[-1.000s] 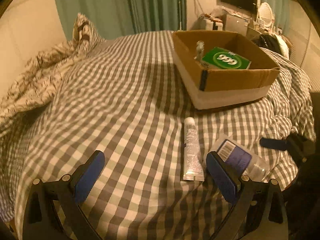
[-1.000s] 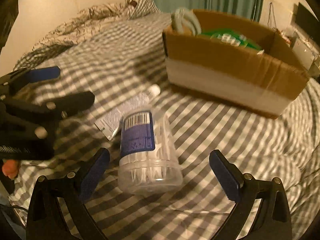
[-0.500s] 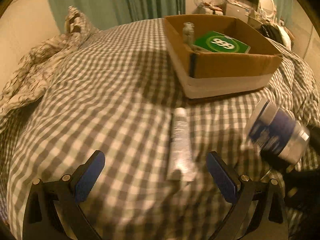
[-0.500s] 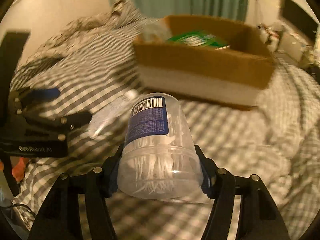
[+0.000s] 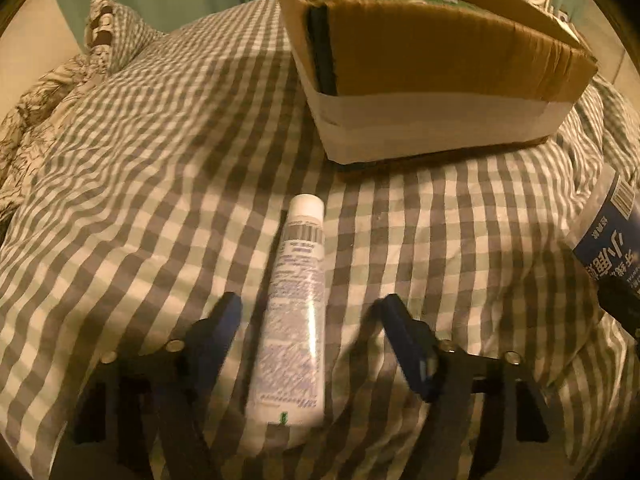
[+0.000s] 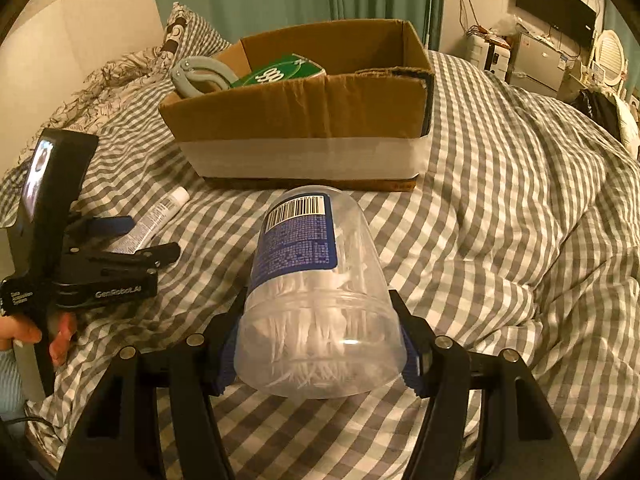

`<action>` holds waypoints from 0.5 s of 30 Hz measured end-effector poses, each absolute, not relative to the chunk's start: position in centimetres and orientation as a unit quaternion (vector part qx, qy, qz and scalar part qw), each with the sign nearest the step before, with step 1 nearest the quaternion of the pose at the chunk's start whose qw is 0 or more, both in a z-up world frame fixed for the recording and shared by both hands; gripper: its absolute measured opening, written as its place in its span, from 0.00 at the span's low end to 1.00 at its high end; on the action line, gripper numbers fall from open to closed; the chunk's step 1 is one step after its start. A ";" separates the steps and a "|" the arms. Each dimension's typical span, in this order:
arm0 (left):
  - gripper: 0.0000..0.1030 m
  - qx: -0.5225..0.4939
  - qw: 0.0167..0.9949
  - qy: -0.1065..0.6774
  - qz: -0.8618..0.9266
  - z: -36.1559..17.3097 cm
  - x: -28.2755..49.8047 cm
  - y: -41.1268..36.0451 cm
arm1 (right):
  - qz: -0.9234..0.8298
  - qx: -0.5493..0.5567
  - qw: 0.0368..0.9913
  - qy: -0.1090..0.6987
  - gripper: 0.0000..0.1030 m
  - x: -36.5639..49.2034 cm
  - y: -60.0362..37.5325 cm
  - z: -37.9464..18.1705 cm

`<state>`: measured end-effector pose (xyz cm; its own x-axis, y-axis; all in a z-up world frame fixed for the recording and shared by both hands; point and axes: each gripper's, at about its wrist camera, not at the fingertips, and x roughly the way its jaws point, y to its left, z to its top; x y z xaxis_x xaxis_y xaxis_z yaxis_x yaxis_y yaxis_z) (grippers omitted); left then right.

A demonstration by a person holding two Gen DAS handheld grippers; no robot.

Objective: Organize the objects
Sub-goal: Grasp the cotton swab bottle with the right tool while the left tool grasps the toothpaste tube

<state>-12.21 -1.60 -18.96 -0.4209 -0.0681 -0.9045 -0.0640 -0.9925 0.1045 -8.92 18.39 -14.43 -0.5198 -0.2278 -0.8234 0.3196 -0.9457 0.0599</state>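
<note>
While the right gripper holds the jar clamped above the bed, the left gripper's fingers are closing around the tube, not yet touching.

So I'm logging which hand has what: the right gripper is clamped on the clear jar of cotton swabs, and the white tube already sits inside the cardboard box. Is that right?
Not quite. The right gripper is indeed clamped on the clear jar of cotton swabs, but the white tube is not in the cardboard box. The left wrist view shows it lying on the checked bedspread in front of the box, between the closing jaws of the left gripper.
</note>
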 end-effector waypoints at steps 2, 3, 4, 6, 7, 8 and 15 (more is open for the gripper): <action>0.56 0.539 -0.009 -0.063 -0.840 -19.5 -12.7 -1.4 | -0.869 0.466 0.159 0.048 0.61 -9.0 18.3 -14.7; 0.53 0.540 -0.012 -0.063 -0.840 -19.6 -12.8 -1.3 | -0.868 0.468 0.159 0.049 0.61 -9.1 18.2 -14.8; 0.45 0.536 -0.013 -0.065 -0.841 -19.7 -12.8 -1.2 | -0.867 0.469 0.158 0.049 0.61 -9.1 18.3 -14.9; 0.31 0.533 -0.021 -0.069 -0.843 -19.7 -12.5 -0.9 | -0.867 0.470 0.155 0.051 0.61 -9.1 18.1 -15.0; 0.27 0.535 -0.027 -0.068 -0.841 -19.4 -12.3 -0.8 | -0.867 0.471 0.156 0.050 0.61 -9.1 18.1 -15.0; 0.26 0.536 -0.032 -0.064 -0.841 -19.2 -12.2 -0.8 | -0.866 0.473 0.159 0.045 0.61 -9.1 18.2 -15.0; 0.26 0.541 -0.072 -0.056 -0.836 -17.9 -10.4 0.1 | -0.868 0.472 0.154 0.030 0.61 -9.2 18.8 -15.1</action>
